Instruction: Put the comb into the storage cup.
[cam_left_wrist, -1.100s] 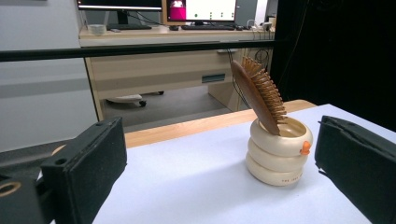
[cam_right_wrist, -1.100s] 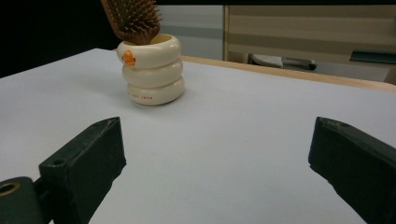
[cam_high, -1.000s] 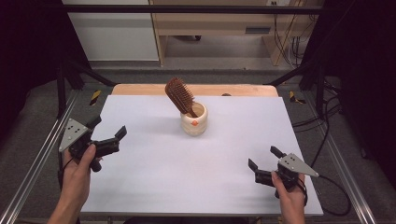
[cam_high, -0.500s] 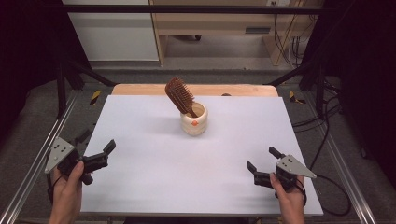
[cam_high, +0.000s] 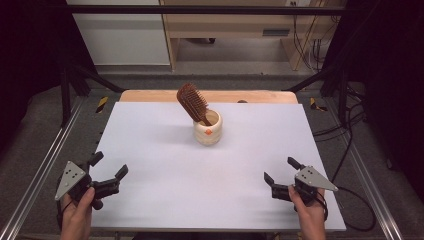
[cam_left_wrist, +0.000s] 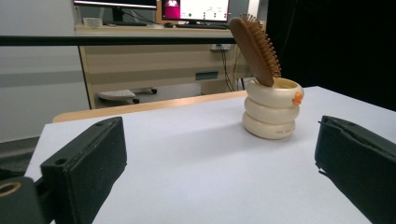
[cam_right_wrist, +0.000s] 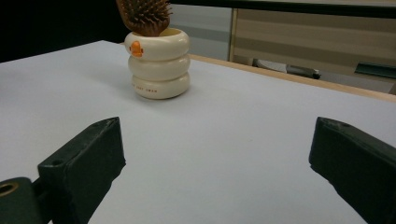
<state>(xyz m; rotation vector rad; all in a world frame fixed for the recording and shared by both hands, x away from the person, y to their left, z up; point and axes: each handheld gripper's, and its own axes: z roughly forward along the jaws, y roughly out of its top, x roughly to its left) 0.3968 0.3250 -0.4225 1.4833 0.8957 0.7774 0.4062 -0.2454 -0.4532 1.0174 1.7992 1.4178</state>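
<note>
A cream ringed cup stands upright near the middle of the white worktop, somewhat toward its far edge, with a brown hairbrush standing in it handle-down and leaning toward 10 o'clock in the high view. A small orange mark on the cup's rim is too small to identify.

The left claw sits at the worktop's near left corner, jaws spread and holding nothing; from it the cup lies at about 2 o'clock, well apart. In the left gripper view the cup stands between the jaws, closer to the right-hand one.

The right claw sits at the near right, jaws likewise spread and empty; the cup lies at about 11 o'clock from it, well apart. In the right gripper view the cup stands above the left-hand jaw.
</note>
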